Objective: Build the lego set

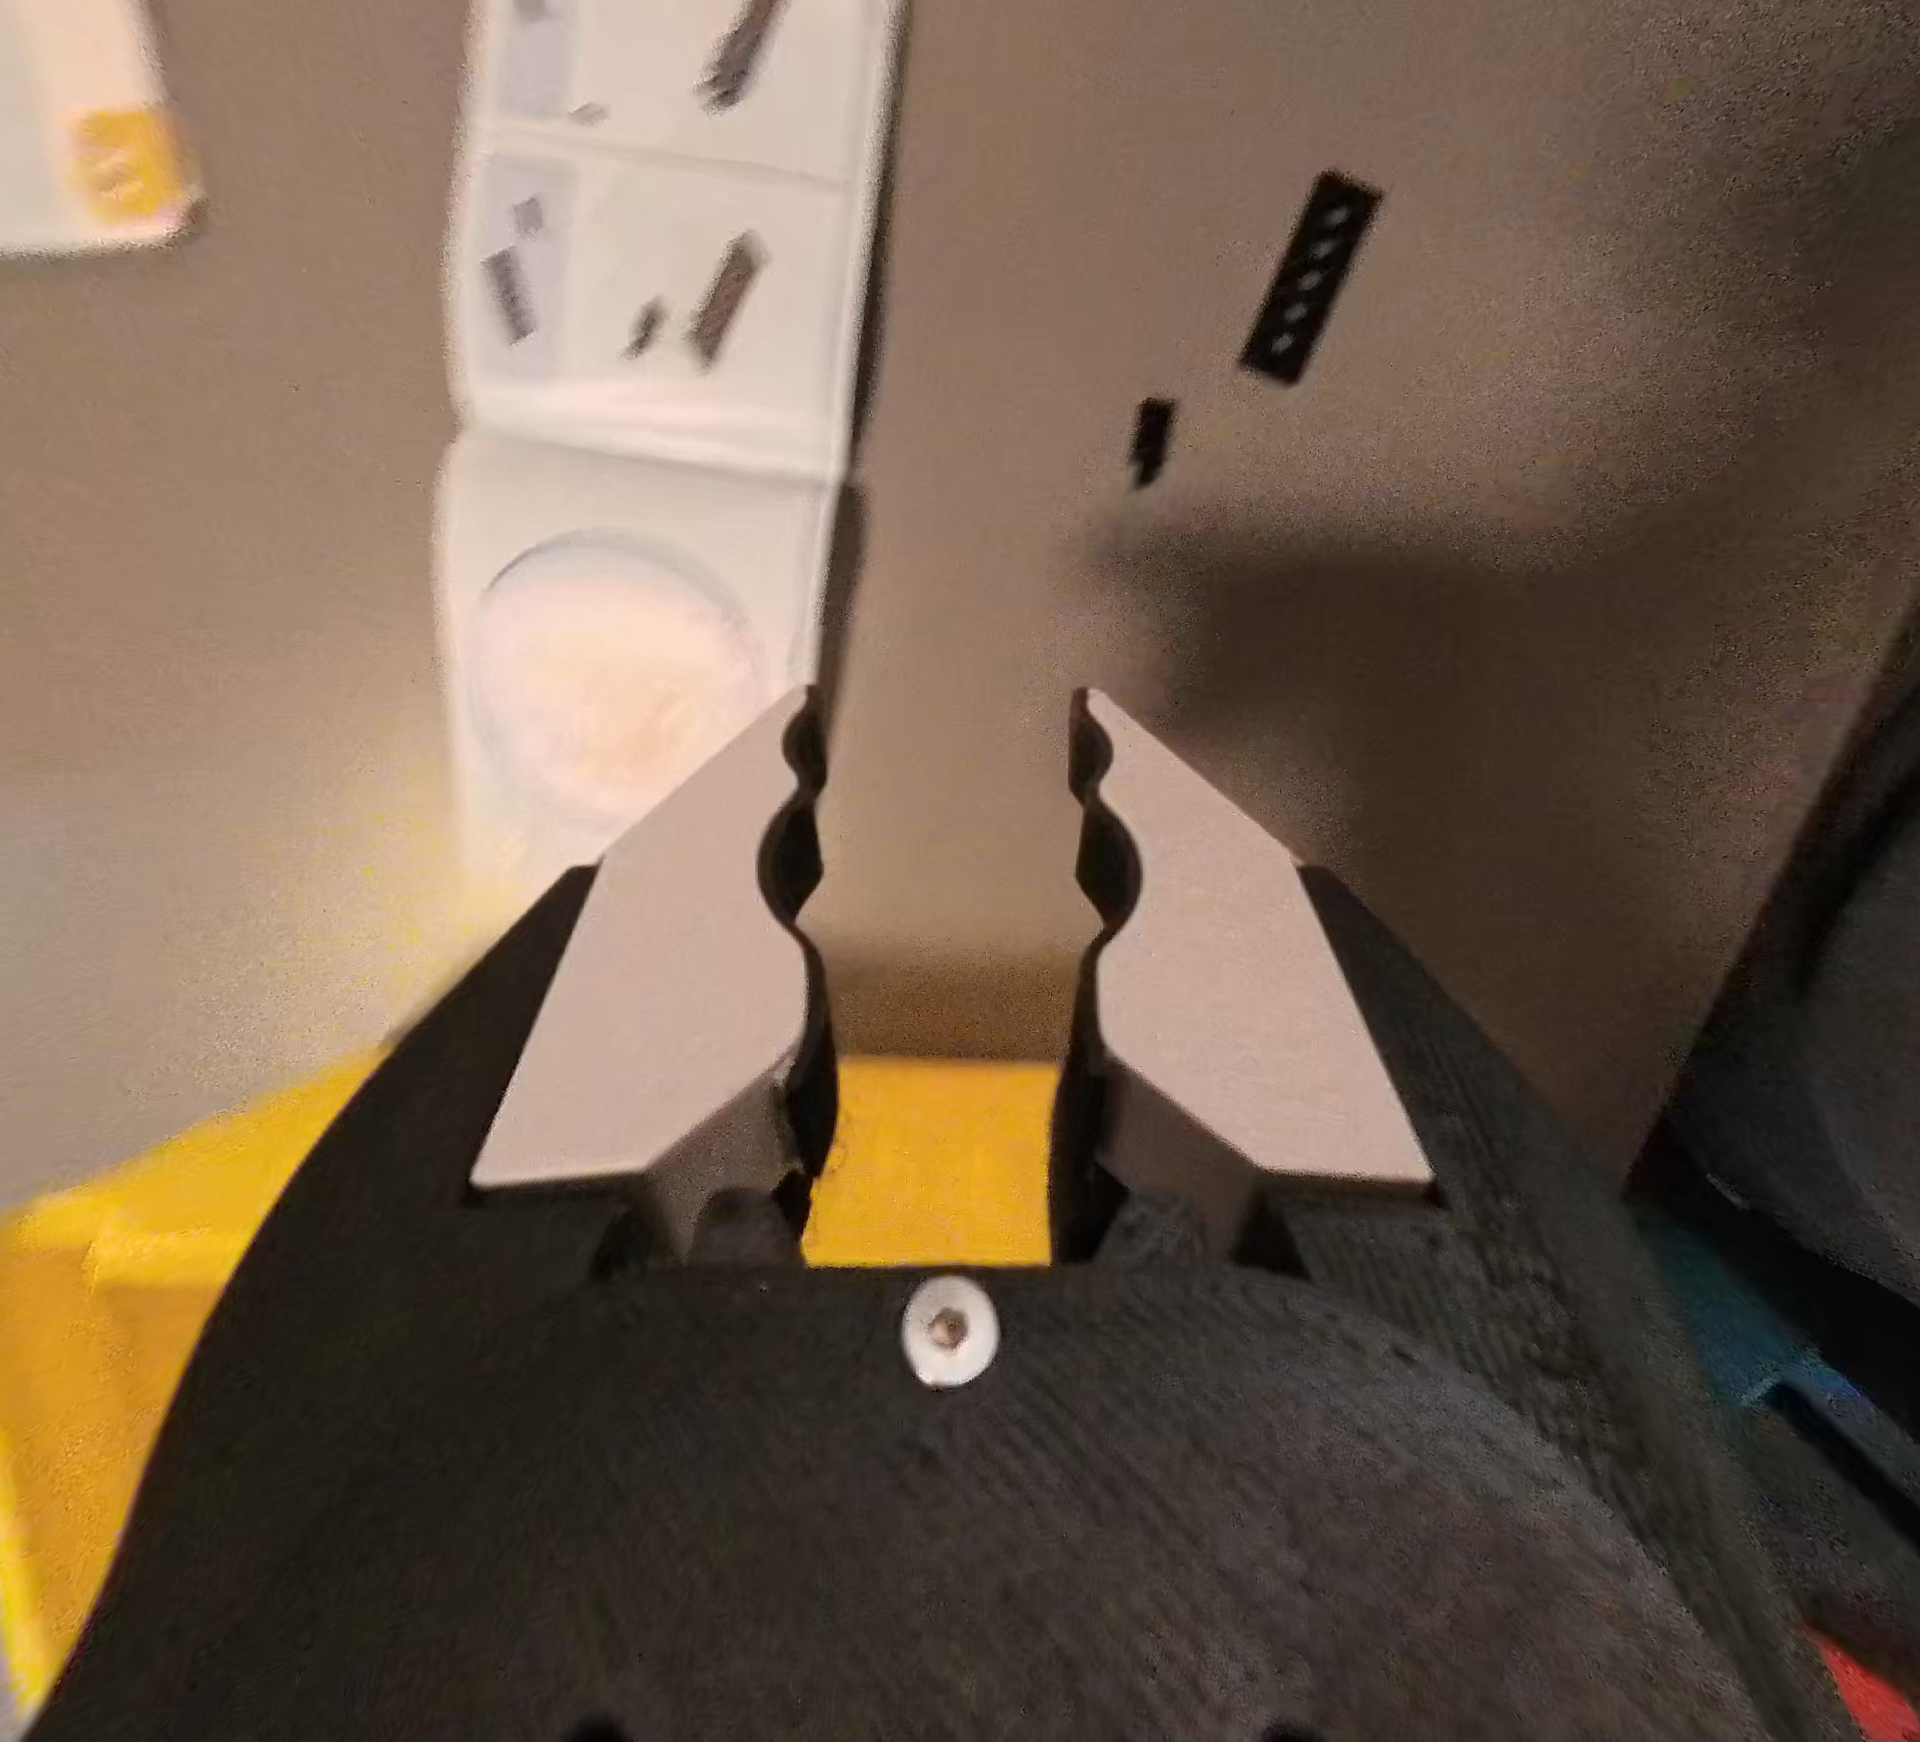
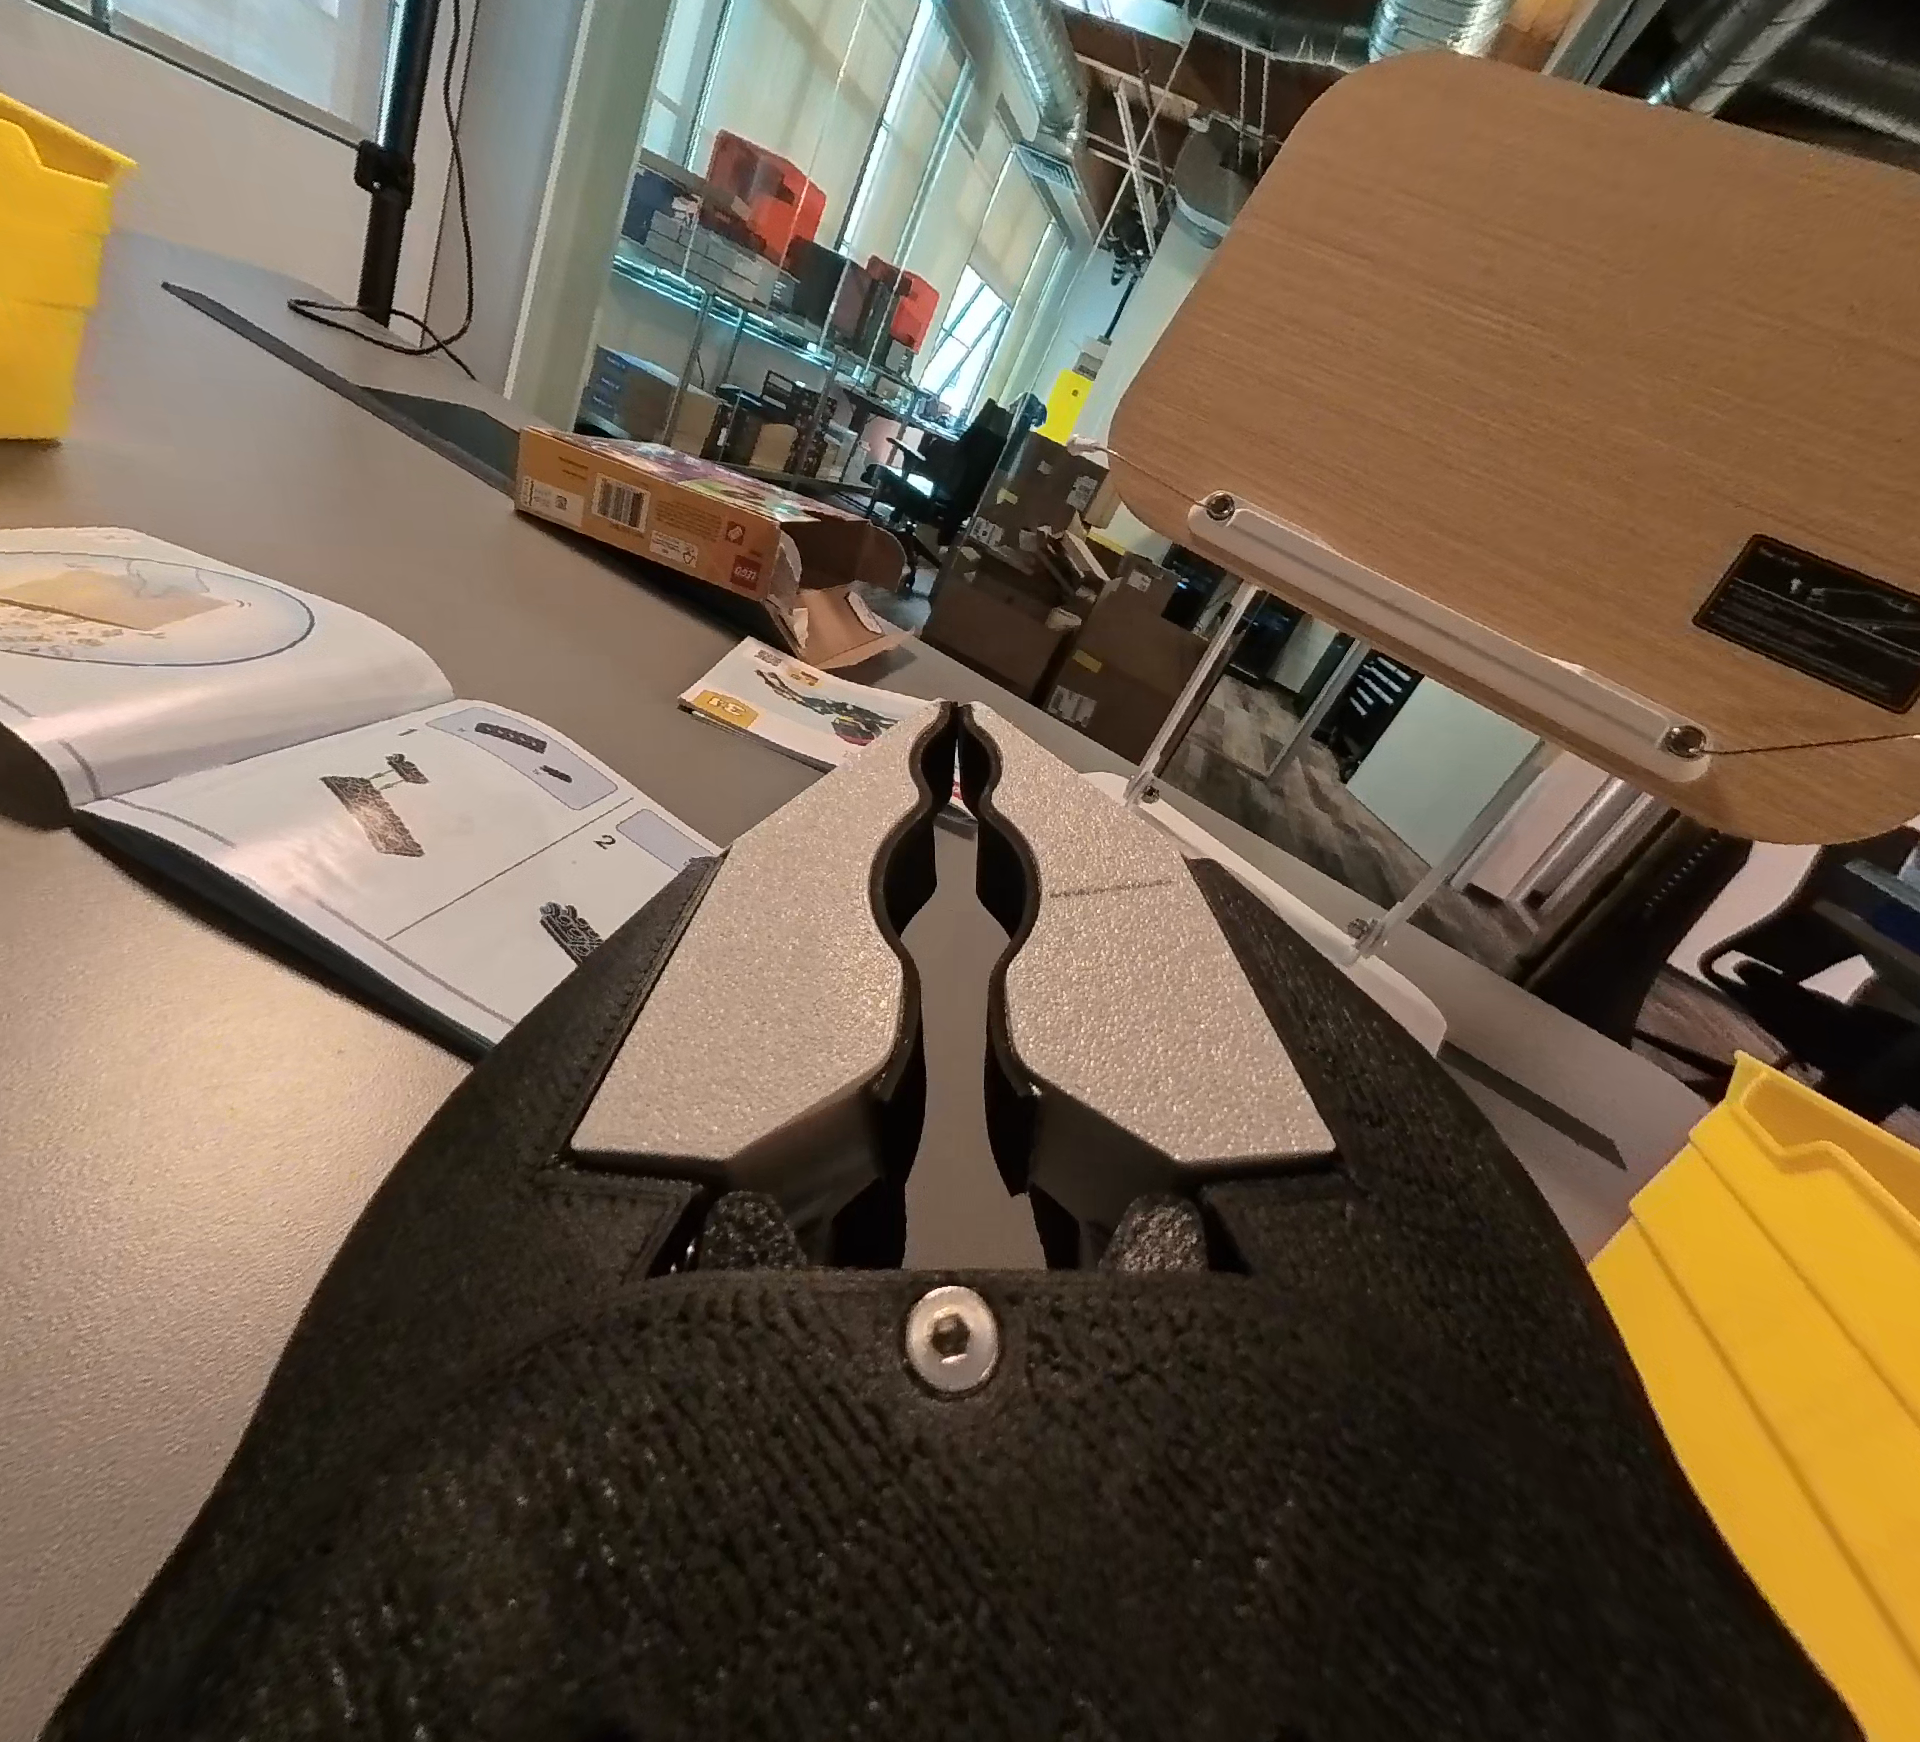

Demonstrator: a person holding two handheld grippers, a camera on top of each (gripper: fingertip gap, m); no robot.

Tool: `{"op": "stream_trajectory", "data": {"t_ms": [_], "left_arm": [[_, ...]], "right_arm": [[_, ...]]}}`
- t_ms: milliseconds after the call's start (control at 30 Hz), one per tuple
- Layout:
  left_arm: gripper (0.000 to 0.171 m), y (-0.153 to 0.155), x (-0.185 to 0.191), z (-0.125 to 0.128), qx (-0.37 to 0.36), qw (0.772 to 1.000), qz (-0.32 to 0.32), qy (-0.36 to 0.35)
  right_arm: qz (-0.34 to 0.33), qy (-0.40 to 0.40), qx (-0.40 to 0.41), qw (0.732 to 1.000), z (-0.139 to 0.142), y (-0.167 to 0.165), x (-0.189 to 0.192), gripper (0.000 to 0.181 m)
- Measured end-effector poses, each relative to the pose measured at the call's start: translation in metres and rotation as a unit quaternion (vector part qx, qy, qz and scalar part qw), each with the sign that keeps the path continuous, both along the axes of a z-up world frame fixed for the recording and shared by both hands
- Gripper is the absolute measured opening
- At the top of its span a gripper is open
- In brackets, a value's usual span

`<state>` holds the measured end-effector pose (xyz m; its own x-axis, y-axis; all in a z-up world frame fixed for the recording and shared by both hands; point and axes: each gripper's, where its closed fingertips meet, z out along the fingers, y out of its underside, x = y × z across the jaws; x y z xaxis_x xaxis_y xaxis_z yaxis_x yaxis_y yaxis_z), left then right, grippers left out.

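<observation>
In the left wrist view a long black lego plate (image 1: 1311, 279) with a row of studs lies on the grey table, with a small black piece (image 1: 1149, 437) just below it. My left gripper (image 1: 945, 705) is open and empty, held above the table, short of both pieces. An open instruction booklet (image 1: 675, 186) lies to their left. In the right wrist view my right gripper (image 2: 956, 710) is shut with nothing between its tips, low over the table. The booklet (image 2: 343, 788) lies to its left.
A yellow bin (image 1: 935, 1162) sits under my left gripper. More yellow bins stand at the left (image 2: 42, 300) and right (image 2: 1787, 1360). An opened lego box (image 2: 686, 518), a second leaflet (image 2: 800, 705) and a wooden panel on a stand (image 2: 1538, 404) lie ahead. My right fingertips sit around 20 cm from my left ones.
</observation>
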<state>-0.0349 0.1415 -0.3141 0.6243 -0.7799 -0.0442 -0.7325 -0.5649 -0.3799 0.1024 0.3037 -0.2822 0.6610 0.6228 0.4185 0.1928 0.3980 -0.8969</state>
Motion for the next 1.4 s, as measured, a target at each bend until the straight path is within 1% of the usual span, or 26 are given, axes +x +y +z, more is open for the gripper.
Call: {"op": "stream_trajectory", "data": {"t_ms": [33, 100, 167, 200, 267, 300, 367, 467, 600, 700, 767, 900, 1000, 1067, 1100, 1200, 1333, 1367, 1400], "left_arm": [[0.046, -0.002, -0.019, 0.012, 0.021, 0.999, 0.027, 0.005], [0.037, -0.009, -0.059, 0.034, 0.055, 0.994, 0.095, 0.009], [0.028, -0.019, -0.099, 0.047, 0.082, 0.984, 0.154, 0.016], [0.023, -0.026, -0.117, 0.049, 0.09, 0.98, 0.175, 0.024], [0.019, -0.043, -0.148, 0.042, 0.075, 0.973, 0.213, 0.039], [0.017, -0.053, -0.157, 0.035, 0.056, 0.972, 0.224, 0.037], [0.013, -0.073, -0.163, 0.018, 0.015, 0.975, 0.221, 0.021], [0.008, -0.09, -0.176, -0.004, -0.008, 0.973, 0.228, 0.033], [0.008, -0.11, -0.164, -0.028, -0.056, 0.979, 0.198, -0.002], [0.012, -0.123, -0.163, -0.046, -0.079, 0.981, 0.174, 0.017], [0.016, -0.128, -0.163, -0.053, -0.09, 0.982, 0.166, 0.024], [0.02, -0.13, -0.162, -0.057, -0.097, 0.98, 0.172, 0.018], [0.021, -0.122, -0.16, -0.053, -0.071, 0.983, 0.168, 0.012], [0.02, -0.116, -0.154, -0.051, -0.053, 0.987, 0.15, 0.003], [0.02, -0.116, -0.153, -0.052, -0.054, 0.988, 0.142, 0.008], [0.02, -0.123, -0.161, -0.061, -0.076, 0.986, 0.138, 0.058], [0.019, -0.129, -0.161, -0.069, -0.101, 0.983, 0.144, 0.059], [0.015, -0.13, -0.162, -0.07, -0.106, 0.982, 0.145, 0.063], [0.0, -0.132, -0.162, -0.071, -0.11, 0.982, 0.14, 0.068]], "right_arm": [[0.0, 0.0, 0.0, 1.0, 0.0, 0.0, 0.0, 0.0], [-0.001, -0.003, 0.0, 1.0, -0.001, 0.0, -0.001, 0.0], [-0.002, -0.008, 0.002, 1.0, -0.001, 0.0, -0.001, 0.0], [-0.003, -0.01, 0.002, 1.0, -0.002, 0.0, -0.002, 0.0], [-0.003, -0.012, 0.004, 1.0, -0.002, 0.0, -0.002, 0.0], [-0.004, -0.012, 0.004, 1.0, -0.002, 0.0, -0.002, 0.0], [-0.003, -0.01, 0.003, 1.0, -0.002, 0.0, -0.002, 0.0], [-0.003, -0.011, 0.003, 1.0, -0.002, 0.0, -0.002, 0.0], [-0.002, -0.014, 0.005, 1.0, -0.003, 0.0, -0.002, 0.0], [-0.002, -0.014, 0.005, 1.0, -0.002, 0.0, -0.003, 0.0], [-0.002, -0.014, 0.005, 1.0, -0.003, 0.0, -0.003, 0.0], [-0.002, -0.015, 0.005, 1.0, -0.003, 0.0, -0.003, 0.0], [-0.001, -0.016, 0.005, 1.0, -0.003, 0.0, -0.003, 0.0], [-0.001, -0.016, 0.006, 1.0, -0.003, -0.001, -0.003, 0.0], [-0.001, -0.016, 0.006, 1.0, -0.003, -0.001, -0.003, 0.0], [-0.001, -0.016, 0.006, 1.0, -0.003, -0.001, -0.003, 0.0], [0.0, -0.017, 0.006, 1.0, -0.003, -0.001, -0.004, 0.0], [0.0, -0.018, 0.006, 1.0, -0.003, -0.001, -0.004, 0.0], [0.0, -0.018, 0.006, 1.0, -0.003, -0.001, -0.004, 0.0]]}}
